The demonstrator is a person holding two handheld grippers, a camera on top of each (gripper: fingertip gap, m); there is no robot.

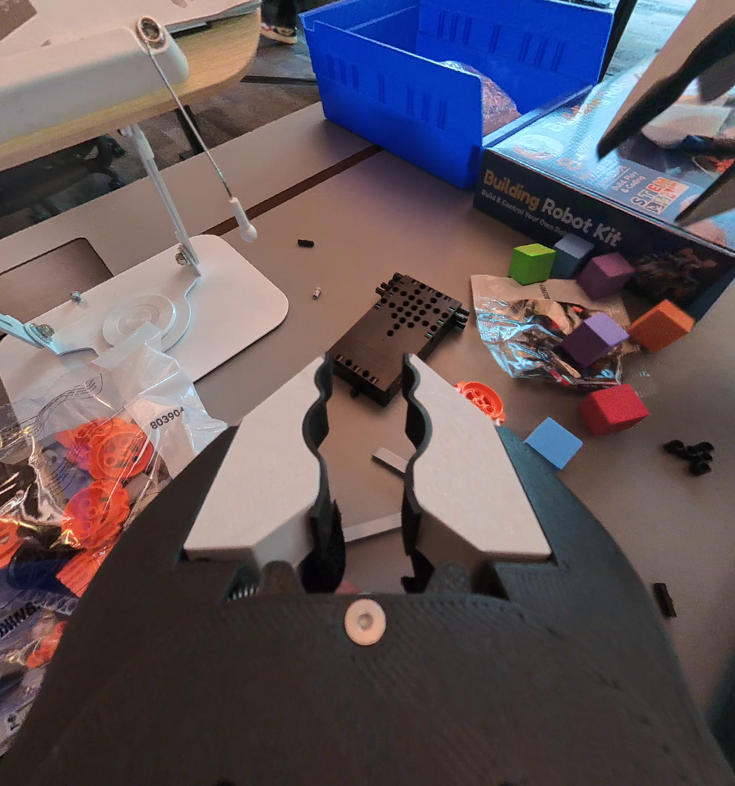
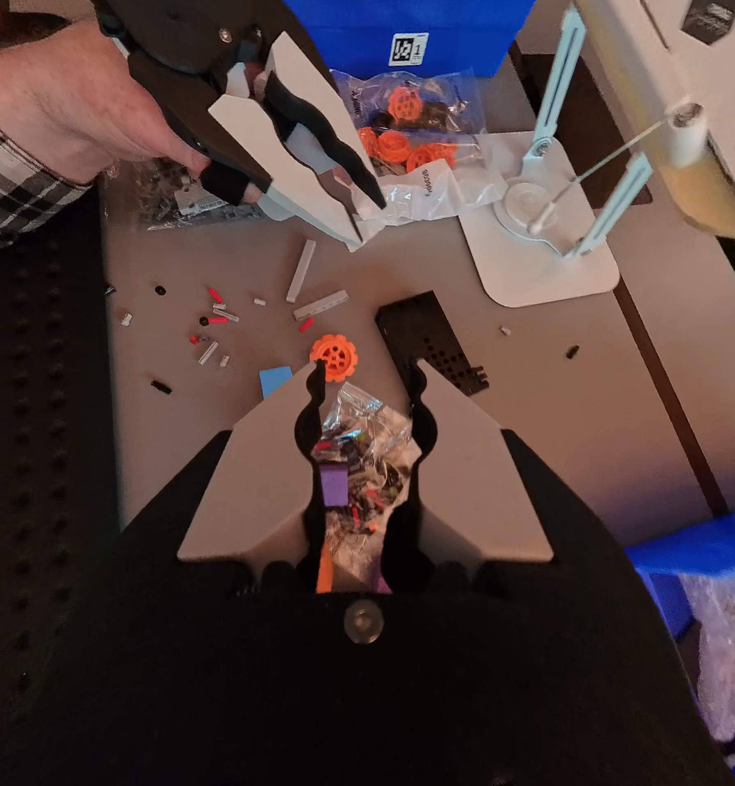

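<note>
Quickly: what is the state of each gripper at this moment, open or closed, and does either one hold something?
Left gripper: open, holding nothing, above the black perforated plate.
Right gripper: open, holding nothing, above the crumpled clear bag.

Ahead of the left tongs: seven cubes, namely one green cube (image 1: 530, 263), one orange (image 1: 660, 325), one red (image 1: 612, 409), two blue (image 1: 553, 441), two purple (image 1: 593, 343); one black perforated plate (image 1: 400, 336); two blue bins (image 1: 421, 85).
</note>
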